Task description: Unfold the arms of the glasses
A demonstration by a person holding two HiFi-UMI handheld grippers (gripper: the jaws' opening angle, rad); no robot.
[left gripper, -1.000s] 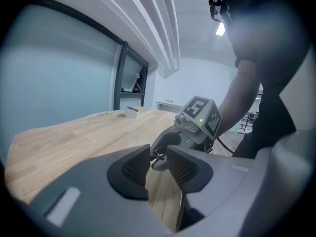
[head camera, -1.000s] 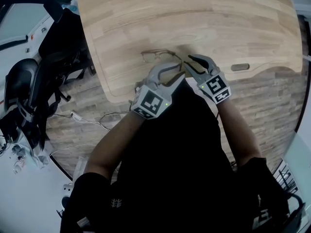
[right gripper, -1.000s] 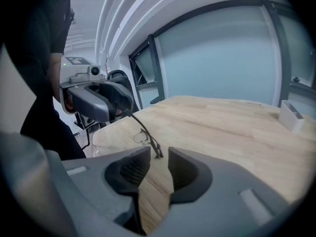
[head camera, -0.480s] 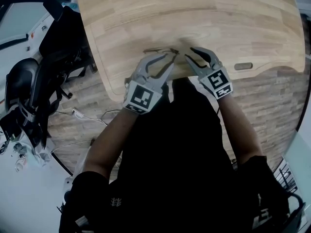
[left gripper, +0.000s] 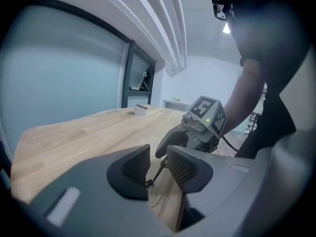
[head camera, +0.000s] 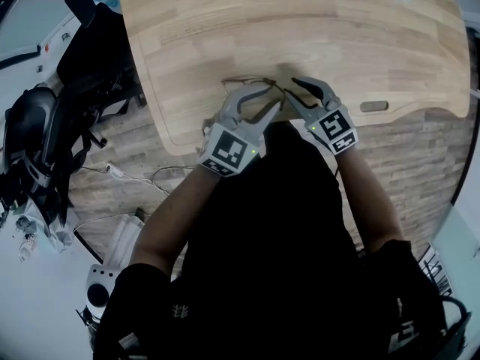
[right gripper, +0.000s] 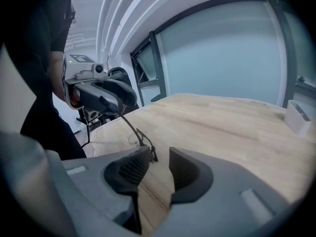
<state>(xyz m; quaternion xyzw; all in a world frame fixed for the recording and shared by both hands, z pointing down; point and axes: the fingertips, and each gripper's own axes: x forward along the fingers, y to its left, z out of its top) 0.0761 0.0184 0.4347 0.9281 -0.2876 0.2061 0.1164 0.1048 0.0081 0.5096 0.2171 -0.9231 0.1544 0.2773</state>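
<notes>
Seen from the head camera, the left gripper (head camera: 262,98) covers most of the glasses (head camera: 240,80); only their thin far rim shows. The person's dark torso (head camera: 262,261) hides the middle of the near edge of the table (head camera: 300,28), whose far side is cut off by the picture's top edge. A pale container (left gripper: 141,110) at the table's far end is too small to identify.
</notes>
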